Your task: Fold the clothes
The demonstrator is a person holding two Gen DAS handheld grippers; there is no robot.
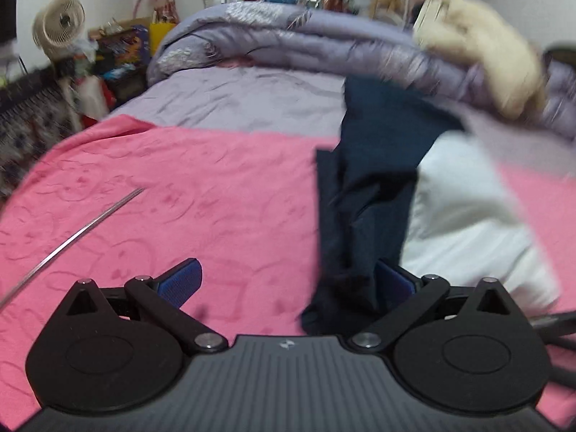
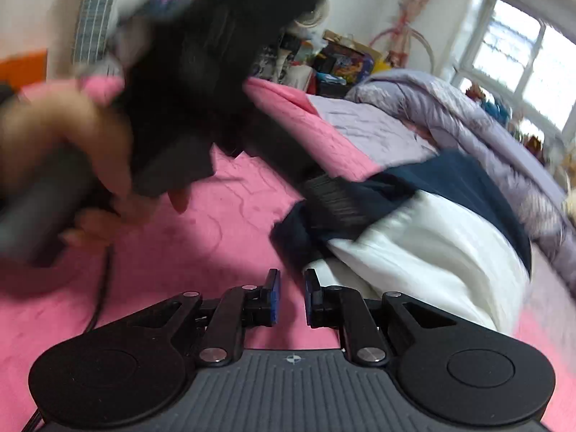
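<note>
A dark navy garment (image 1: 370, 180) lies on the pink bed cover (image 1: 180, 187), partly over a white garment (image 1: 468, 216). My left gripper (image 1: 288, 280) is wide open; the navy cloth's near end lies between its blue pads, against the right pad (image 1: 392, 280). In the right wrist view the navy garment (image 2: 442, 180) drapes over the white garment (image 2: 432, 248). My right gripper (image 2: 291, 298) hovers just above the pink cover (image 2: 180, 252) with its fingers slightly apart and nothing between them. The left hand and its gripper body (image 2: 223, 82) appear blurred at upper left.
A rolled lilac quilt (image 1: 324, 43) and a cream plush toy (image 1: 482, 57) lie at the bed's far end. A fan (image 1: 59, 25) and cluttered boxes (image 1: 122, 50) stand beyond the left side. A thin metal rod (image 1: 72, 241) crosses the pink cover.
</note>
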